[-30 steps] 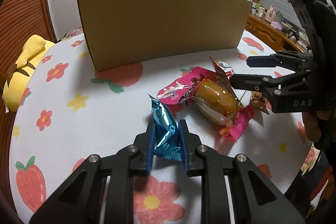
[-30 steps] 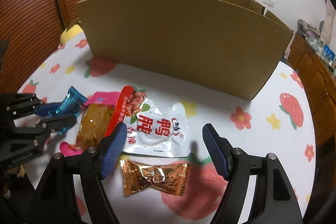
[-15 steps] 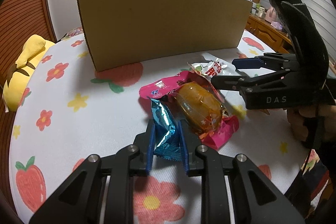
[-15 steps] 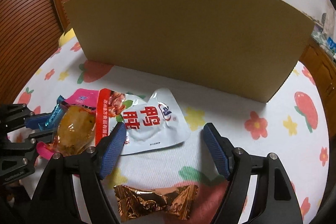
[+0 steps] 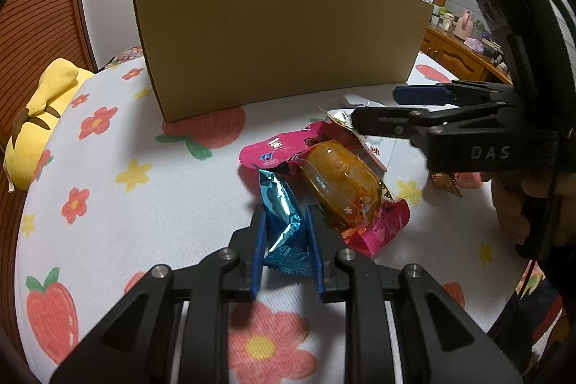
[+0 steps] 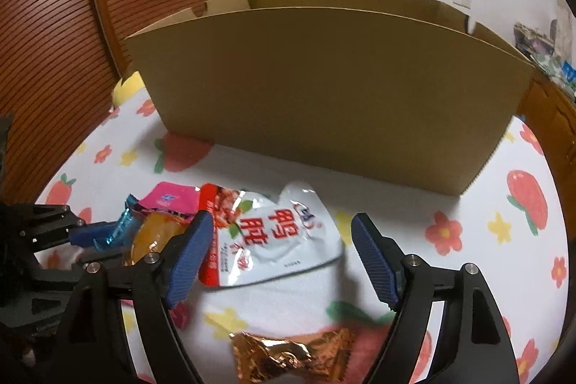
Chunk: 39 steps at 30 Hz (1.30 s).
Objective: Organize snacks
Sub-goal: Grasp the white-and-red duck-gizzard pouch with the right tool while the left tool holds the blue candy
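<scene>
Step in hand, as I judge it: picking up loose snacks for the cardboard box (image 5: 280,38), one per gripper. Left gripper (image 5: 284,233) is clamped on the blue foil candy (image 5: 280,215); both blue pads press its sides, and the wrapper's twisted end sticks up past the fingertips toward 12 o'clock in the left wrist view. Whether the candy has left the tablecloth (image 5: 108,189) I cannot tell. Just beside it, at about 1 o'clock of the left fingertips, lies the orange sealed snack (image 5: 338,186) on top of a pink packet (image 5: 374,229). Right gripper (image 6: 279,254) has its jaws opening, wide apart, and the white pouch with red lettering (image 6: 284,233) lies between them, nearer the left-hand pad, which overlaps its red edge (contact unclear); the right-hand pad stands apart from it. The gold foil candy (image 6: 288,355) lies at 6 o'clock, under the gripper body, near the frame's lower edge. The box stands at 12 o'clock in both views, its top open in the right wrist view. Next move, my guess: lower the right jaws around the pouch and close on a flat, slippery film, which likely needs a pinch at an edge; then carry both items over the box wall.
</scene>
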Available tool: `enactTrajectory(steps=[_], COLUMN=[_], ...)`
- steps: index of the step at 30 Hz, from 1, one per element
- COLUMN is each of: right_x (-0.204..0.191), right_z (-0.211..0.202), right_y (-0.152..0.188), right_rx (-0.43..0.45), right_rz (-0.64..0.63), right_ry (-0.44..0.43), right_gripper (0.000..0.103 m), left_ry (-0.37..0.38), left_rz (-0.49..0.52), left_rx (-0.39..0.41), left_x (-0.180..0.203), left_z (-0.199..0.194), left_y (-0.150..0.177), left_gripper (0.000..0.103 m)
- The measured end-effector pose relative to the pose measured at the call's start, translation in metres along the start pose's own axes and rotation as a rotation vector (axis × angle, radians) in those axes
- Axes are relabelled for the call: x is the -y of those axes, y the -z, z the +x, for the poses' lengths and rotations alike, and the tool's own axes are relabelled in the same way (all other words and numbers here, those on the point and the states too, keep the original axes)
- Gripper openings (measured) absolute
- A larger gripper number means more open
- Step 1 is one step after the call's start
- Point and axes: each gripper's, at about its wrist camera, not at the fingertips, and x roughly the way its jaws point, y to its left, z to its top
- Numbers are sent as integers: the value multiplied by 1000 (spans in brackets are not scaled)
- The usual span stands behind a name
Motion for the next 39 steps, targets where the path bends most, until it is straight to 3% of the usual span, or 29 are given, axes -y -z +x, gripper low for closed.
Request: enactTrajectory(steps=[9,16,20,24,39], right_x=[-8,-5,-4,4,1], right_z=[32,34,33,26,16], right_y=[-5,-5,-4,-3,0], right_rx=[-84,-95,-100,-96,-83], right_rz=[-38,-32,-46,-29,-28], right_ry=[34,19,17,3,-17], right_gripper=[87,87,83,68,64], left_ry=[1,2,9,10,8], left_rz=[-1,-3,-26,-41,-79], left_rx=[1,0,-2,-2,42], left_x=[0,-1,-8,-13,-27], left_z=[0,-1,-4,-6,-19], left_y=[0,0,1,2,-4], left_gripper=[21,18,16,15,15])
